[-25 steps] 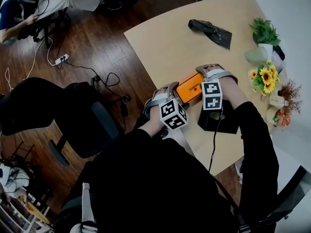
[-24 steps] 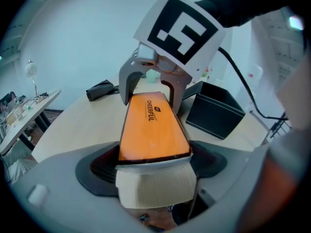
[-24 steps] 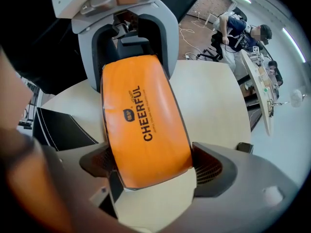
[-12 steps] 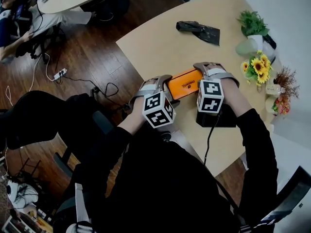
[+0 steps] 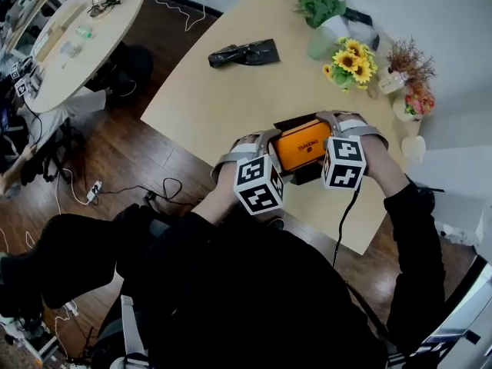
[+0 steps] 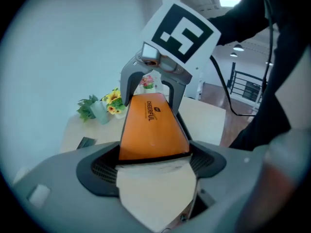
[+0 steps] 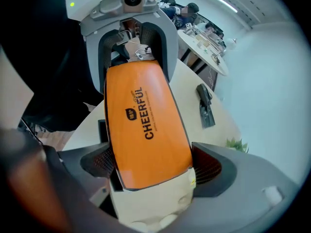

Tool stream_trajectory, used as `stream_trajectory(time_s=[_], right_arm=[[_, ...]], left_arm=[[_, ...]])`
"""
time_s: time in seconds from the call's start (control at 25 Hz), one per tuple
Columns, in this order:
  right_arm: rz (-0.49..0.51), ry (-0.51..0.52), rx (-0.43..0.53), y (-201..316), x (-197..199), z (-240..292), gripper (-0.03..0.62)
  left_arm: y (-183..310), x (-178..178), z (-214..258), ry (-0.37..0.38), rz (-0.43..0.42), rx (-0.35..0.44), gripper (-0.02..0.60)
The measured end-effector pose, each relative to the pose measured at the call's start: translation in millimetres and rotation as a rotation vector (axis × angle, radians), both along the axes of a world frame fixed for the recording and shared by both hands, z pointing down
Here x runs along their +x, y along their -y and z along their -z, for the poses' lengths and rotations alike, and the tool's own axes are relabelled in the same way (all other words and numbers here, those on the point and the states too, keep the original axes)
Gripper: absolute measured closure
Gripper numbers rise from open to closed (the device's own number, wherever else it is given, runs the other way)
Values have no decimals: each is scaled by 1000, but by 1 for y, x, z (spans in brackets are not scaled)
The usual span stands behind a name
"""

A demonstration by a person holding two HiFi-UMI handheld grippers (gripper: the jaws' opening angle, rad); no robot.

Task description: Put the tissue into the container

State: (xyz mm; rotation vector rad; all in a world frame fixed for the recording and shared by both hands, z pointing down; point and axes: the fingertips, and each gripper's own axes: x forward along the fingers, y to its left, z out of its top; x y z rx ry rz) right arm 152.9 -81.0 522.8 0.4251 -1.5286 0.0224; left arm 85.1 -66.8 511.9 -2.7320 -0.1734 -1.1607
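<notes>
The tissue is an orange soft pack (image 5: pixel 303 145) marked CHEERFUL, held level between my two grippers. My left gripper (image 5: pixel 265 151) is shut on its left end and my right gripper (image 5: pixel 336 133) on its right end. The pack hangs right over the black box container (image 5: pixel 307 176), whose rim shows behind and in front of it. In the left gripper view the pack (image 6: pixel 150 125) fills the gap of my left gripper (image 6: pixel 153 161), with the right gripper (image 6: pixel 156 79) at its far end. In the right gripper view the pack (image 7: pixel 143 130) sits in my right gripper (image 7: pixel 153 171).
A black pouch (image 5: pixel 244 53) lies at the far side of the wooden table (image 5: pixel 231 106). A potted plant (image 5: pixel 323 12), sunflowers (image 5: pixel 350 57) and dried flowers (image 5: pixel 407 83) stand along the right edge. A round table (image 5: pixel 77 37) stands at upper left, with cables (image 5: pixel 165 191) on the floor.
Both grippers have carried the orange pack to the right, from beside the black container to directly above it. The head view has also swung round.
</notes>
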Motion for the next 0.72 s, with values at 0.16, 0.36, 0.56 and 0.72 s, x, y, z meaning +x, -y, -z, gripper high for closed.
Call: stream_trajectory(time_s=[0.16,0.36,0.56,0.72], right_arm=[[-100,15,-9,-41,33,-2,112],[-152,23,-20,-74,56,-12,112],[-147,61,-56,-85,63,-32,112],[-133,74,-74,-77,64,-44,112]], left_arm=[[-34,31,2,32,-95,6,166],[-65,55,-8,70,-143,0,166],[-76,63,-25,116,-137,-32,166],[-69,64,-39,145,-122,-62,166]])
